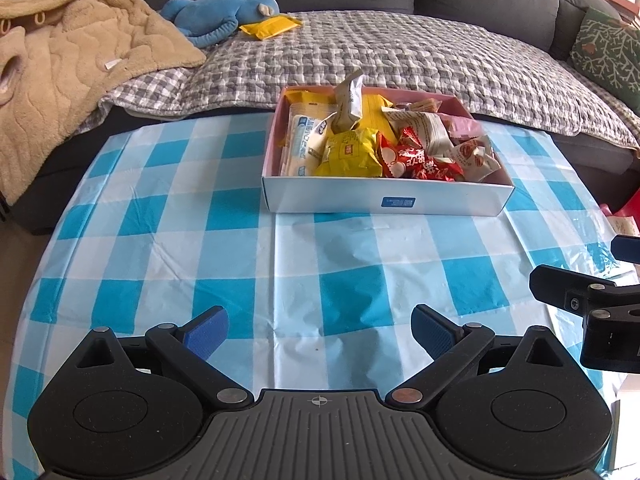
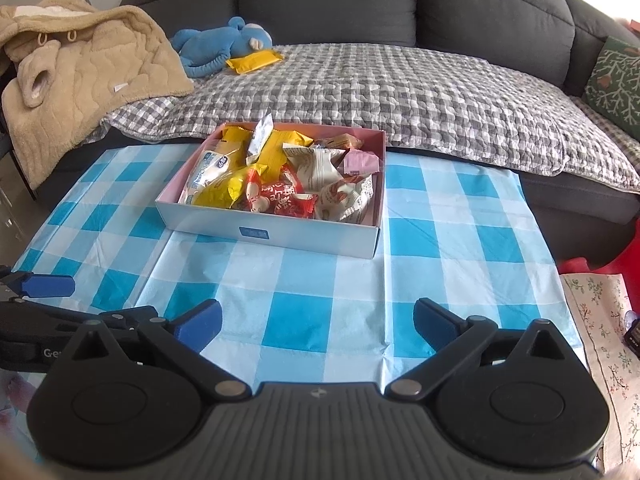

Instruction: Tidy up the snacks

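Observation:
A shallow white box (image 1: 340, 200) (image 2: 312, 236) stands on the blue-checked tablecloth (image 1: 200, 240) (image 2: 460, 240) near the sofa. It holds several snack packets: yellow packets (image 1: 348, 154) (image 2: 224, 186), red packets (image 1: 416, 160) (image 2: 280, 198) and white packets (image 1: 432, 132) (image 2: 320, 168). A yellow packet (image 1: 270, 26) (image 2: 254, 60) lies on the sofa beside a blue plush toy. My left gripper (image 1: 320, 330) is open and empty over the near cloth. My right gripper (image 2: 318, 320) is open and empty; it also shows at the left wrist view's right edge (image 1: 580, 300).
A dark sofa with a grey checked cover (image 1: 400, 60) (image 2: 400, 92) runs behind the table. A tan fleece blanket (image 1: 72, 72) (image 2: 80, 76) and a blue plush toy (image 1: 224, 12) (image 2: 224, 46) lie on it. A floral cloth (image 2: 600, 320) sits right of the table.

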A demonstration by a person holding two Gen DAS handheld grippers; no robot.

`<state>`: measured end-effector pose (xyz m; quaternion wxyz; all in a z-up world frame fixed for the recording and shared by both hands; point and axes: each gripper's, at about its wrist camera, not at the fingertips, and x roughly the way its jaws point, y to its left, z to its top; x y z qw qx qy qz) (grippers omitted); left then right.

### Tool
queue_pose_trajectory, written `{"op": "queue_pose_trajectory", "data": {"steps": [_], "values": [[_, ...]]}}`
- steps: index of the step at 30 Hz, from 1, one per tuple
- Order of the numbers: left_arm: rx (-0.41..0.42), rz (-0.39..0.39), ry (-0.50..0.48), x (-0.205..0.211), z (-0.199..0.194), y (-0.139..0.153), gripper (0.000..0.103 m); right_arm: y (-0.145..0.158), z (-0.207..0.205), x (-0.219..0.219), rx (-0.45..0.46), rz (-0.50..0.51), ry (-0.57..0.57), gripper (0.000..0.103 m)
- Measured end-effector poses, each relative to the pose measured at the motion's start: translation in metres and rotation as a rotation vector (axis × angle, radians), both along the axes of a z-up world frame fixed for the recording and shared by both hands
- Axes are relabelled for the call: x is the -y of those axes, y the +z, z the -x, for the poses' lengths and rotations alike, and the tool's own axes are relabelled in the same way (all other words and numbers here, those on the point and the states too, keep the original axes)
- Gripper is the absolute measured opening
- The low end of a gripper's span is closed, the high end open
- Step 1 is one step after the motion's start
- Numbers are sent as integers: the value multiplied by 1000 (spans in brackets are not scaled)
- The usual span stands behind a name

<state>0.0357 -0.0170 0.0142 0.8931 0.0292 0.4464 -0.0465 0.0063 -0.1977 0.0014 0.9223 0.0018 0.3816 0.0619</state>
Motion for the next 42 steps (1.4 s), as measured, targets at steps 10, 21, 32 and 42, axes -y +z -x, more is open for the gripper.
{"op": "queue_pose_trajectory", "data": {"steps": [10, 21, 32, 42], "values": [[5, -5, 2, 1, 1, 1, 99, -1, 0, 0, -4, 6, -1, 102], [2, -5, 1, 2, 2, 1, 99, -3, 0, -2, -11, 12, 6, 102], [2, -6, 2, 3, 2, 1, 99, -3, 0, -3, -13, 15, 6, 102], [1, -6, 4, 3, 2, 1, 99, -4, 0, -3, -14, 16, 5, 102]]}}
